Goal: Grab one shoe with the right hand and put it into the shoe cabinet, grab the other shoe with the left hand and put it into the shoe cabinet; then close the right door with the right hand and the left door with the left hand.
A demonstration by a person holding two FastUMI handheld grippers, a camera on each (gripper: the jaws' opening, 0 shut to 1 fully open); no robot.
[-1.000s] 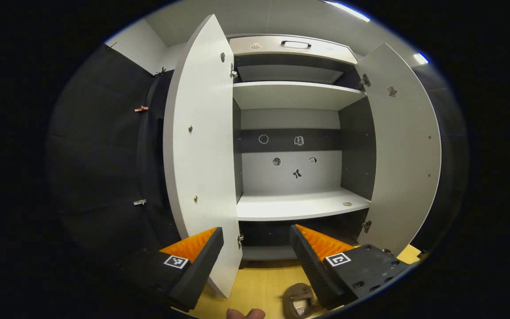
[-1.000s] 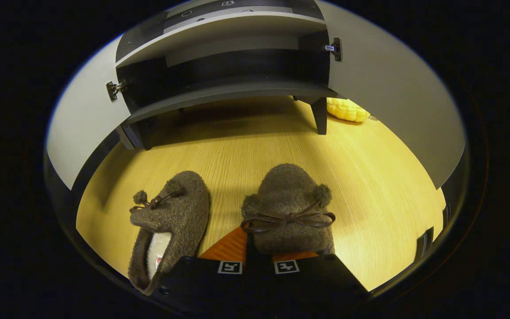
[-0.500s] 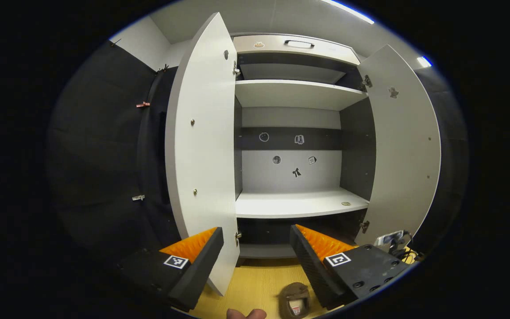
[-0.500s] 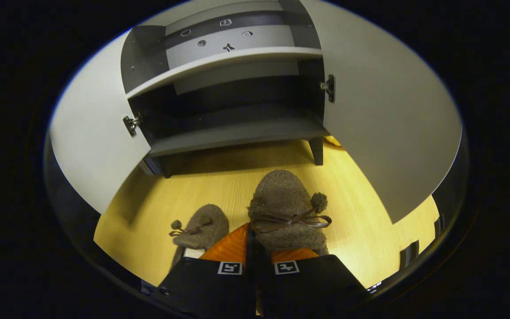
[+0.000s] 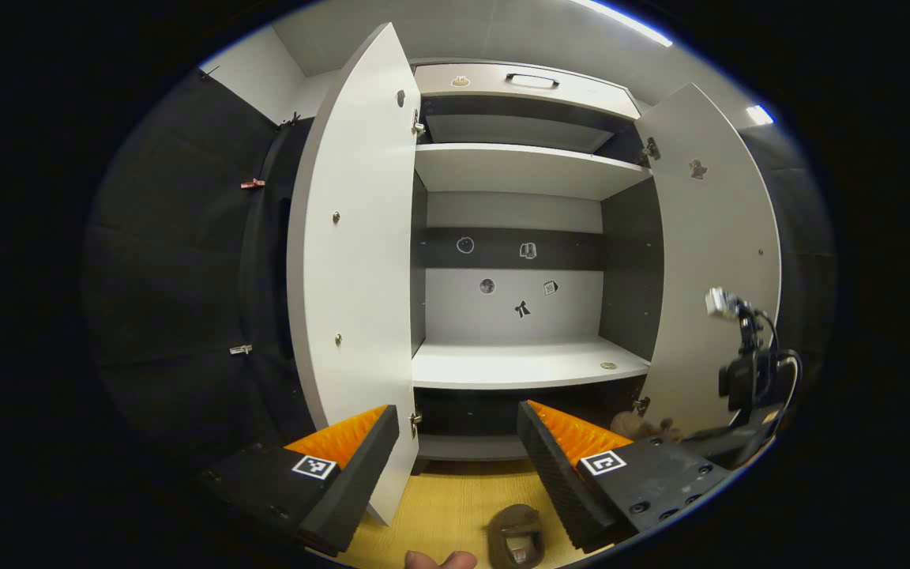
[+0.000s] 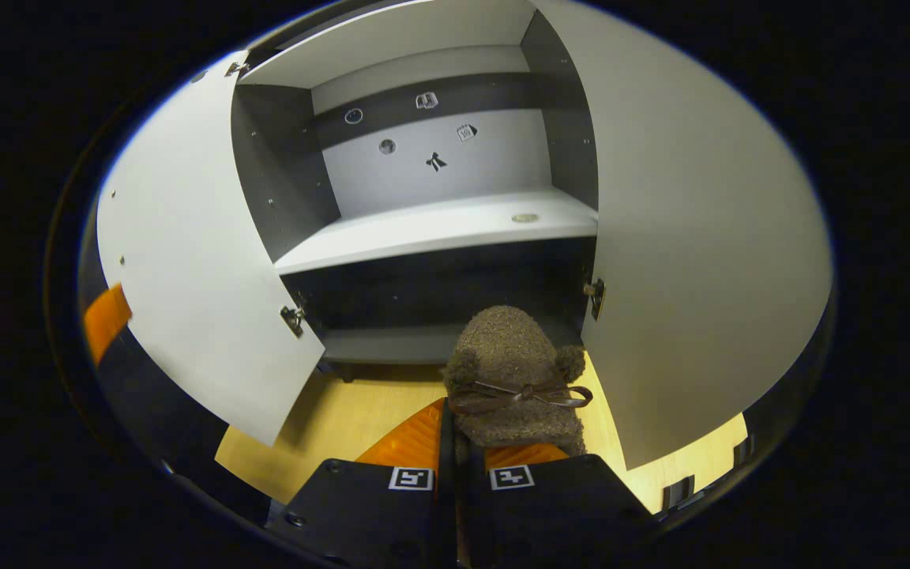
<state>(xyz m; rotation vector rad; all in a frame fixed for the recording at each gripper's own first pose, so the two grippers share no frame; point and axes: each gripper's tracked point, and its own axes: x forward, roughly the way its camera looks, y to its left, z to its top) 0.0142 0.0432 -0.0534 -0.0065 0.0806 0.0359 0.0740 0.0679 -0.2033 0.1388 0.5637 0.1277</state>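
Note:
A brown fuzzy slipper [image 6: 514, 371] with a bow is held off the floor, my right gripper [image 6: 455, 423] shut on its heel end. Its toe points at the open shoe cabinet's dark bottom compartment [image 6: 439, 304]. That slipper [image 5: 643, 427] and the right gripper's body [image 5: 739, 379] also appear low on the right in the left gripper view. The other slipper [image 5: 514, 539] lies on the wooden floor [image 5: 455, 506], below and between the fingers of my left gripper [image 5: 455, 431]. The left gripper is open, holds nothing, and faces the cabinet.
Both cabinet doors stand wide open: the left door [image 5: 352, 261] and the right door [image 5: 712, 253]. A white shelf [image 5: 526, 367] sits at mid height, another shelf [image 5: 518, 166] above it. A person's fingertip [image 5: 439, 559] shows at the bottom edge. Black cloth [image 5: 178, 276] hangs at the left.
My right gripper has lifted its slipper off the floor and carried it up toward the cabinet, coming into the left gripper view. The left gripper has barely moved.

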